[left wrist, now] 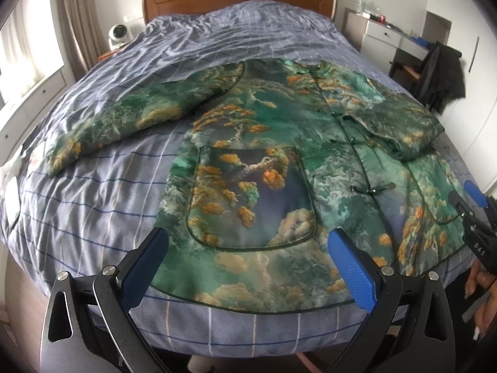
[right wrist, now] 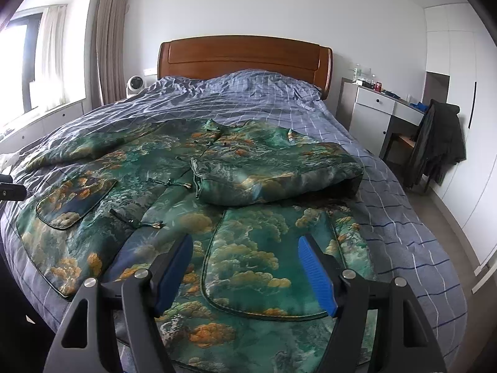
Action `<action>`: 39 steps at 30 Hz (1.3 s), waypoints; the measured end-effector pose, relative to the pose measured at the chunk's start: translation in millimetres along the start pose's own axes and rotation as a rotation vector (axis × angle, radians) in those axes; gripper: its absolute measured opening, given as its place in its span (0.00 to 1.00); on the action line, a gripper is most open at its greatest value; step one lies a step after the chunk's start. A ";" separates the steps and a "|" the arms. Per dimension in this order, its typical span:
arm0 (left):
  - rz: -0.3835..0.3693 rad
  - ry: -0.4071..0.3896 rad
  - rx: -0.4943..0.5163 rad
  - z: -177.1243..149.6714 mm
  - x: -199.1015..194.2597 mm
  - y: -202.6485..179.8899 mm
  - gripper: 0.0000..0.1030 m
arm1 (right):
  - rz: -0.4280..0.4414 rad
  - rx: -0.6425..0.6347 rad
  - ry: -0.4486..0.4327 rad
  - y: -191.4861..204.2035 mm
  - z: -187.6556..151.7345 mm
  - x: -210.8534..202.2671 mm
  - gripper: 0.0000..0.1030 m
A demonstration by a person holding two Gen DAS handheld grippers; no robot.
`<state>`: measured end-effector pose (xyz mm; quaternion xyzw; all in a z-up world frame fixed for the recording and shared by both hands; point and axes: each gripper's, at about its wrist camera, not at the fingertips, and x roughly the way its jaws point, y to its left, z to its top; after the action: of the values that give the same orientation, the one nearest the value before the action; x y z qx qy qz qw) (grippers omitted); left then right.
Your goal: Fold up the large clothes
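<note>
A green padded jacket (left wrist: 264, 161) printed with orange trees and clouds lies face up on the bed, buttoned down the middle. One sleeve (left wrist: 400, 124) is folded across the chest; the other sleeve (left wrist: 130, 115) stretches out flat to the left. My left gripper (left wrist: 248, 242) stands open above the hem, at the left patch pocket (left wrist: 251, 195), with nothing between its pads. In the right wrist view the jacket (right wrist: 174, 192) fills the foreground. My right gripper (right wrist: 245, 242) hovers open and empty over the right pocket (right wrist: 267, 258), below the folded sleeve (right wrist: 273, 174). It also shows in the left wrist view as the right gripper (left wrist: 466, 197), held by a hand (left wrist: 478, 279).
The bed carries a rumpled blue checked cover (right wrist: 403, 217) and has a wooden headboard (right wrist: 245, 56). A white desk with drawers (right wrist: 372, 115) and a chair draped with a dark coat (right wrist: 435, 143) stand on the right. A small white fan (right wrist: 135, 84) sits at the left of the headboard.
</note>
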<state>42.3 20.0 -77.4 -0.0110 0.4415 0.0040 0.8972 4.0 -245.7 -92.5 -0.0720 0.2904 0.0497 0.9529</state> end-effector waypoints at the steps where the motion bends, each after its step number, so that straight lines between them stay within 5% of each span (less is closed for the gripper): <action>1: -0.003 0.002 0.003 0.9 0.8 -1.4 0.99 | 0.002 0.000 0.001 0.6 -0.4 0.2 0.70; 4: -0.053 0.015 0.034 11.0 3.2 -8.0 0.99 | 0.008 0.002 0.006 1.2 -1.4 1.6 0.70; 11: -0.530 0.083 -0.009 97.4 34.3 -33.5 0.99 | -0.007 0.023 -0.021 -2.3 -2.2 -6.5 0.70; 15: -0.643 0.200 0.004 128.7 98.5 -86.9 0.97 | -0.003 0.056 -0.031 -7.3 -4.7 -13.9 0.70; 19: -0.627 0.339 0.034 141.6 162.8 -144.7 0.75 | 0.006 0.070 -0.028 -10.3 -7.0 -17.9 0.70; 23: -0.553 0.385 0.021 148.8 197.2 -169.4 0.60 | 0.015 0.071 -0.035 -10.5 -10.0 -24.6 0.70; 26: -0.504 0.391 0.020 151.7 206.6 -178.2 0.32 | 0.010 0.066 -0.035 -10.4 -14.6 -27.9 0.70; 27: -0.477 0.390 0.021 152.9 208.7 -179.3 0.12 | 0.008 0.066 -0.032 -11.0 -16.9 -27.5 0.70; 31: -0.483 0.366 0.005 167.0 201.5 -175.0 0.06 | 0.010 0.088 -0.017 -17.2 -19.6 -23.3 0.70; 39: -0.403 0.153 0.011 256.1 188.1 -138.7 0.05 | -0.003 0.097 -0.035 -59.6 8.6 -15.5 0.70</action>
<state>362.2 -113.2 -68.0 -0.0945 0.4972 -0.1789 0.8437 4.1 -303.8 -70.2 -0.0252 0.2758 0.0353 0.9602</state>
